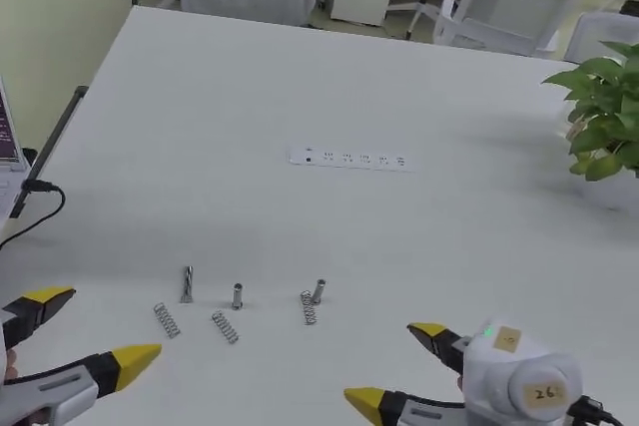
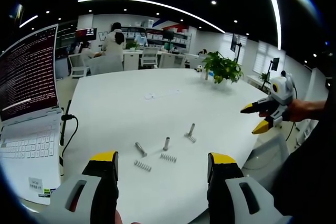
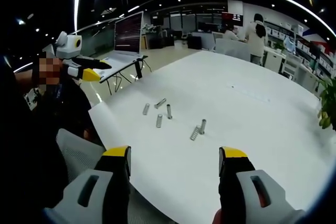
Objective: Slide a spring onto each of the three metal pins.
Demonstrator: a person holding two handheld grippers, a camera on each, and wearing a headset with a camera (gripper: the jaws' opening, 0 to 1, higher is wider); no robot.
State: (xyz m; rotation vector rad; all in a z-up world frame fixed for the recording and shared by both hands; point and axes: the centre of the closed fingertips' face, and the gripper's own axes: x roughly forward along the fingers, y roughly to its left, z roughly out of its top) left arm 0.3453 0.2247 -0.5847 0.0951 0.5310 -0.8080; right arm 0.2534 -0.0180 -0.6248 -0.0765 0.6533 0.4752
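Three springs lie flat on the counter [image 1: 419, 236], each near a pin, and both my claws are wide open and hold nothing. From the right claw [image 1: 396, 366] the right spring [image 1: 309, 307] is at about 10 o'clock, and it is the nearest spring to this claw. It lies just beside the right pin [image 1: 319, 291], maybe touching it, with its long axis nearly from 12 to 6. From the left claw [image 1: 92, 326] the left spring [image 1: 167, 320] is at 3 o'clock, with its axis from 11 to 5, the same as the middle spring [image 1: 226, 326]. I think either claw must close across the coil, not along it. In the left gripper view, more clearly than in the head view, the left pin [image 2: 140, 149] lies on its side, while the middle pin [image 2: 166, 143] stands upright.
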